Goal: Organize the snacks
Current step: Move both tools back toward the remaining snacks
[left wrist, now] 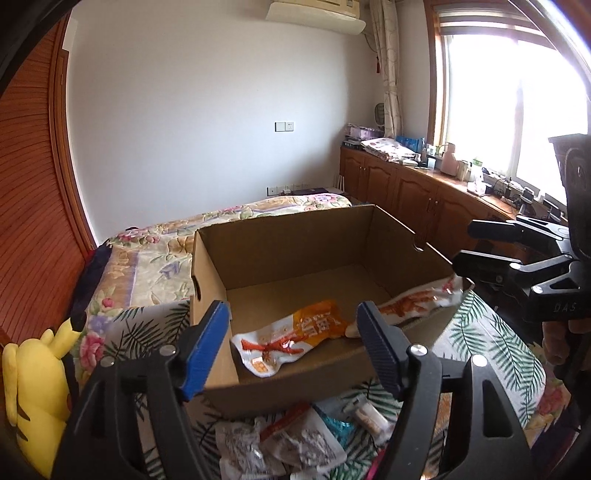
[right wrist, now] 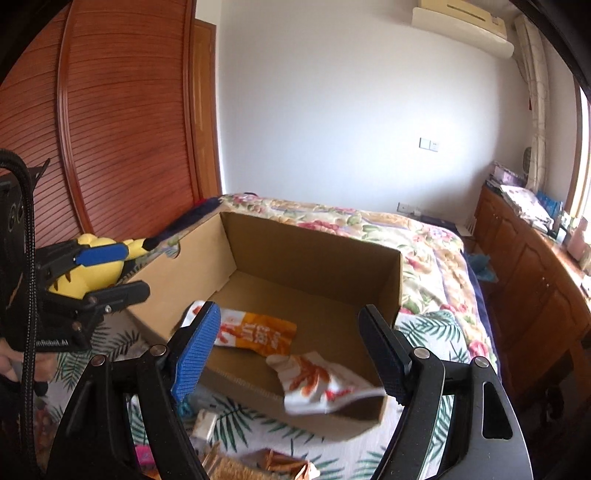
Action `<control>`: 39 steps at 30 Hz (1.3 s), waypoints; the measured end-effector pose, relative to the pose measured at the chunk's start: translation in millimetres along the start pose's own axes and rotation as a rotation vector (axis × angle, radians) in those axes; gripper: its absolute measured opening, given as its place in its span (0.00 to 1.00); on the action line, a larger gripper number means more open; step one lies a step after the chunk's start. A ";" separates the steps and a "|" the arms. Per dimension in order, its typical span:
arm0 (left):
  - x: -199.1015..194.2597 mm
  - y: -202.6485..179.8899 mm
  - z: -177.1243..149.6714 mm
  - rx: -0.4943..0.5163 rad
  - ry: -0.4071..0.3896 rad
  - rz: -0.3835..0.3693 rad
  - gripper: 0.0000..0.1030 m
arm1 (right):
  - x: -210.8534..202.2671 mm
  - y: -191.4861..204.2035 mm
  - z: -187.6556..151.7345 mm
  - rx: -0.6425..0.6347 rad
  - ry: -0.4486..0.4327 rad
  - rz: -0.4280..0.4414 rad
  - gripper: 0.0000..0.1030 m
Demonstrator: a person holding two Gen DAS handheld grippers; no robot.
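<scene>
On a floral bed [left wrist: 155, 251], a cardboard box [left wrist: 295, 254] holds two snack packets [left wrist: 295, 338]; both grippers' jaws wide, empty.

From my remote seat I see a yellow plush toy with black-tipped ears [left wrist: 35, 391] lying at the near left edge of the bed, against a reddish louvred wooden wardrobe [right wrist: 122, 110]. The bed wears a floral quilt [right wrist: 424, 240] and, nearer me, a palm-leaf printed cover [left wrist: 495, 354]. A white air conditioner [left wrist: 314, 14] hangs high on the pale wall. Along the bright window [left wrist: 517, 92] runs a brown wooden cabinet [left wrist: 399, 188], its top cluttered with folded cloth and small bottles.
</scene>
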State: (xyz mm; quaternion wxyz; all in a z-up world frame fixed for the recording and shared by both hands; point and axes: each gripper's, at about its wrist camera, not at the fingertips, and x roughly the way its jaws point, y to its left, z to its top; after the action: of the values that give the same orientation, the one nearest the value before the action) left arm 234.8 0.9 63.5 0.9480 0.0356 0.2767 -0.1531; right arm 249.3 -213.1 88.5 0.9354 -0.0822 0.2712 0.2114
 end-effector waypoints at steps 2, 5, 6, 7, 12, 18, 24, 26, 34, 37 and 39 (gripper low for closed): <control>-7.0 -1.7 -7.2 0.008 0.000 0.004 0.72 | -8.7 2.7 -9.1 0.007 -0.003 0.001 0.77; -14.8 -3.2 -21.6 0.007 0.006 0.009 0.72 | -18.8 7.4 -24.4 0.017 0.001 -0.001 0.77; -16.6 -4.0 -26.8 0.002 0.011 0.007 0.72 | -22.3 9.5 -30.5 0.018 0.001 -0.002 0.77; -17.5 -3.3 -30.9 -0.002 0.015 0.006 0.72 | -25.4 11.4 -36.5 0.019 0.004 -0.002 0.77; -17.3 -1.4 -65.6 -0.028 0.065 0.006 0.72 | -33.4 18.4 -68.0 0.030 0.042 0.003 0.77; -10.4 5.9 -97.0 -0.059 0.111 0.020 0.72 | -38.0 21.7 -101.0 0.059 0.092 0.011 0.77; 3.2 11.4 -121.6 -0.066 0.165 0.032 0.72 | -30.4 32.3 -138.5 0.058 0.161 0.003 0.79; 7.1 13.1 -127.1 -0.063 0.183 0.038 0.72 | -27.5 35.0 -149.0 0.059 0.174 -0.002 0.79; 20.6 22.3 -138.2 -0.066 0.217 0.067 0.72 | -16.9 40.6 -179.2 0.084 0.219 -0.011 0.79; 26.0 27.5 -141.1 -0.071 0.226 0.077 0.72 | -17.2 40.6 -186.2 0.085 0.223 -0.034 0.79; 29.0 29.1 -142.7 -0.071 0.233 0.088 0.72 | -16.5 39.9 -190.3 0.095 0.229 -0.039 0.79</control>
State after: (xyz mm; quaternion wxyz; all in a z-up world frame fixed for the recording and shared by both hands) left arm 193.7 42.5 -73.0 0.9159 0.0317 0.3883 -0.0965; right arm 129.2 -234.2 -63.7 0.9051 -0.0668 0.3844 0.1693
